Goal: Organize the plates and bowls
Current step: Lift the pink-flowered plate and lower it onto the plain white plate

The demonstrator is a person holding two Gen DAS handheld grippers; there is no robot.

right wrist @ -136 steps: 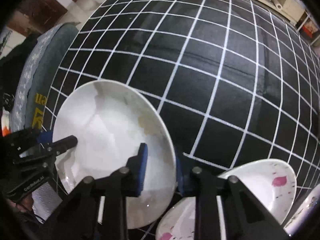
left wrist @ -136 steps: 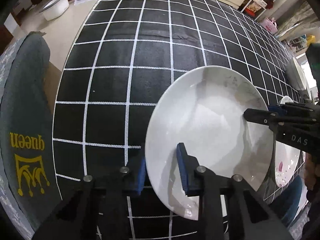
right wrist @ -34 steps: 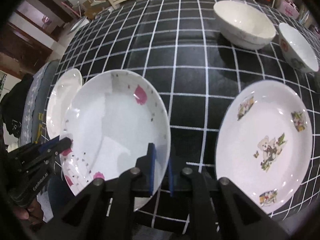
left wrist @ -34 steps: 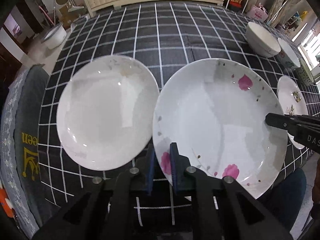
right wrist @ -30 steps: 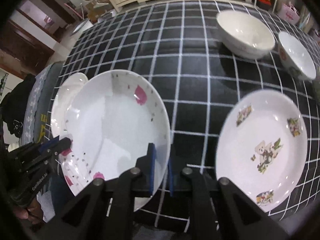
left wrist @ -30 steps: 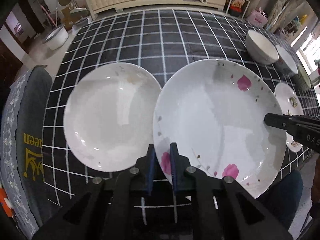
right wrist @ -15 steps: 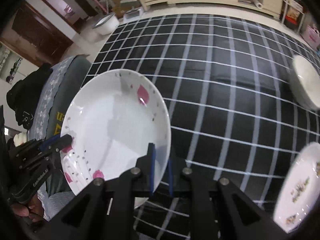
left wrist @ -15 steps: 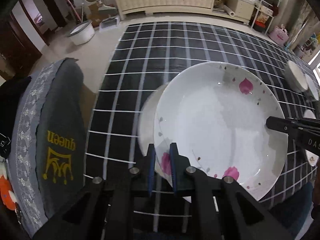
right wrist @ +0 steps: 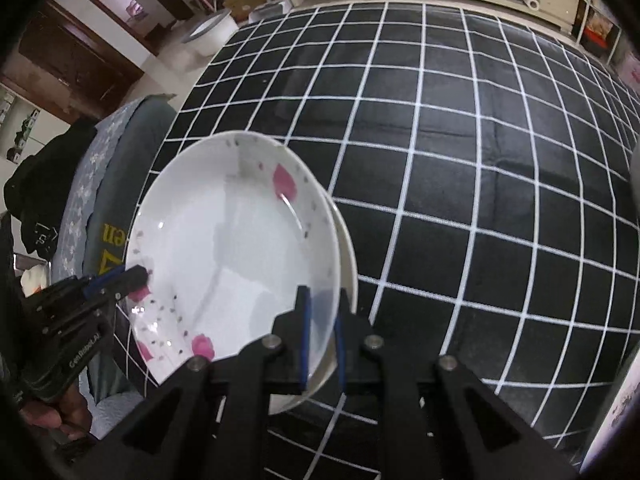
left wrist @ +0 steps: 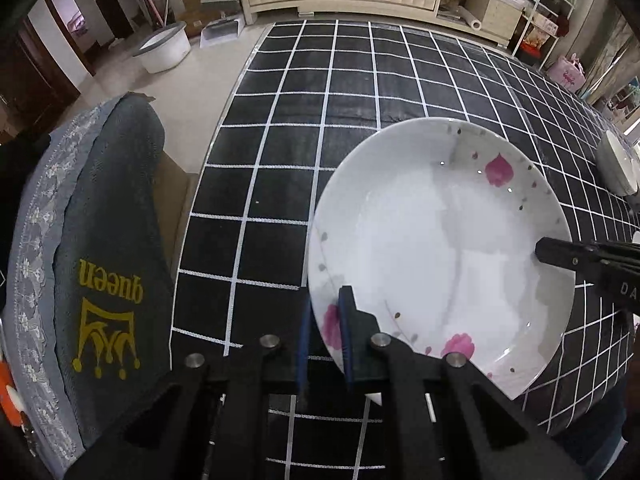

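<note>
A white plate with pink petals lies on top of the plain white plate, whose rim peeks out on the right in the right wrist view. The petal plate sits near the table's front left corner. My left gripper is shut on the petal plate's near left rim. My right gripper is shut on its opposite rim, and its finger shows at the right in the left wrist view. My left gripper's fingers show at the left in the right wrist view.
The table has a black cloth with a white grid. A grey chair back with "queen" in yellow stands at the table's left edge. A white bowl sits at the far right. A white basin stands on the floor beyond.
Both grippers carried the petal plate left and set it down onto the plain white plate, which it now covers. The other dishes have slid out of view to the right.
</note>
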